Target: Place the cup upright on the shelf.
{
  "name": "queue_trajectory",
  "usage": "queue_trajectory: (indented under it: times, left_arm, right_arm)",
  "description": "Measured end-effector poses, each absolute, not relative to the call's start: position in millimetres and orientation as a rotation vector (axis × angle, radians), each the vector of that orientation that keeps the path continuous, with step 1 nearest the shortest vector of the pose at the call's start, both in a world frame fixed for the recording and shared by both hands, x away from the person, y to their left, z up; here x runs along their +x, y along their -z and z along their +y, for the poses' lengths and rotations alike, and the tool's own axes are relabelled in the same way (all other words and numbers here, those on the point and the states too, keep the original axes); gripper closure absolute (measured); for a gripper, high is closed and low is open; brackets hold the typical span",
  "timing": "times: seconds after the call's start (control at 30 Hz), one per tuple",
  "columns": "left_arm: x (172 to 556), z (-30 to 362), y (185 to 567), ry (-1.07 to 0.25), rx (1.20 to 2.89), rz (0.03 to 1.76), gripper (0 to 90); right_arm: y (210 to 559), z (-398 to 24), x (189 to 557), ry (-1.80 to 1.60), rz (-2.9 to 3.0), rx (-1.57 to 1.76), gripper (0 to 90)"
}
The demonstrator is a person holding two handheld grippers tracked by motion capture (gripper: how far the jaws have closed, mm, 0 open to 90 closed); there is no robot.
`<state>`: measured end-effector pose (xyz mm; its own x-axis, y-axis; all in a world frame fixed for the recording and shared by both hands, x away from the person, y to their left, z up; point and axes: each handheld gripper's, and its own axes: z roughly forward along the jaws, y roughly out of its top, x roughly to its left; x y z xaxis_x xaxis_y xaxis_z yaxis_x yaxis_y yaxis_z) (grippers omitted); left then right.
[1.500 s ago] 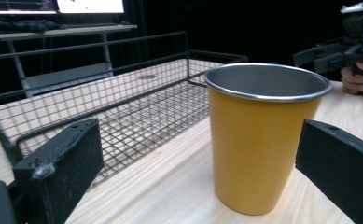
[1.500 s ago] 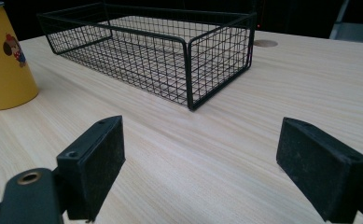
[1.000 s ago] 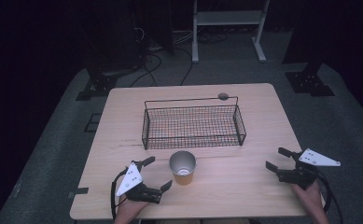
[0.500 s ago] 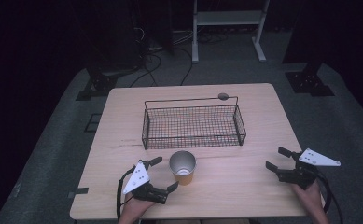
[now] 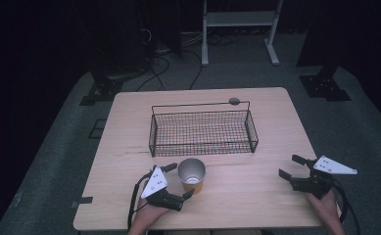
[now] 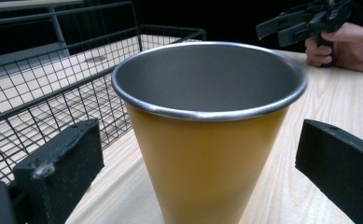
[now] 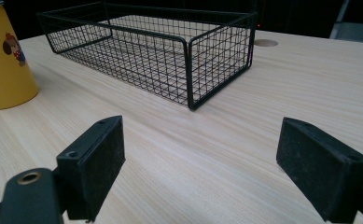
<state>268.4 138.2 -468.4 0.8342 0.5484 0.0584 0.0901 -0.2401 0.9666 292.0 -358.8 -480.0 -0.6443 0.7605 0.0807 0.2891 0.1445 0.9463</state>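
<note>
The step in hand looks like the approach to a grasp: the left gripper [image 5: 178, 182] sits at the near edge of the pale wooden counter [image 5: 256, 196] with its black fingers [image 6: 60, 163] spread wide on either side of the yellow tapered metal cup with a steel-grey inside [image 5: 192, 175], one finger on each flank and neither touching the wall as far as the left gripper view shows. The cup stands upright just in front of the black wire-mesh basket [image 5: 202, 131], near it but apart. The next move, as I judge it, calls for closing the fingers squarely on the cup's body below the rolled rim, gently enough not to tip it, then lifting it clear. The right gripper [image 5: 292, 168] rests well apart at the counter's right side, its fingers [image 7: 95, 156] also spread and holding nothing. The counter is light wood grain with a small round grommet [image 5: 234, 101] behind the basket; around it lie grey carpet, trailing cables and a dark room with a white metal stand [image 5: 237, 19].
</note>
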Motion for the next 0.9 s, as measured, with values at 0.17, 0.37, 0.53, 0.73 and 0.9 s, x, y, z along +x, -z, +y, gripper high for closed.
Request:
queue_trajectory:
  times: [0.17,0.37,0.53,0.73,0.9]
  left_arm:
    - [274,134,470,-0.444,1.764,0.504,0.3]
    - [278,127,471,-0.434,1.757,0.516,0.2]
    - [283,124,472,-0.411,1.743,0.536,0.3]
    - [283,119,471,-0.420,1.765,0.520,5.4]
    - [283,117,470,-0.431,1.771,0.501,13.2]
  right_arm:
    - [480,-359,292,-1.510,2.009,1.003,14.3]
    - [480,-359,292,-1.511,2.010,1.002,14.3]
    - [480,-359,292,-1.512,2.011,1.002,14.3]
    - [480,-359,292,-1.511,2.011,1.001,14.3]
    - [480,-359,292,-1.510,2.011,1.000,14.3]
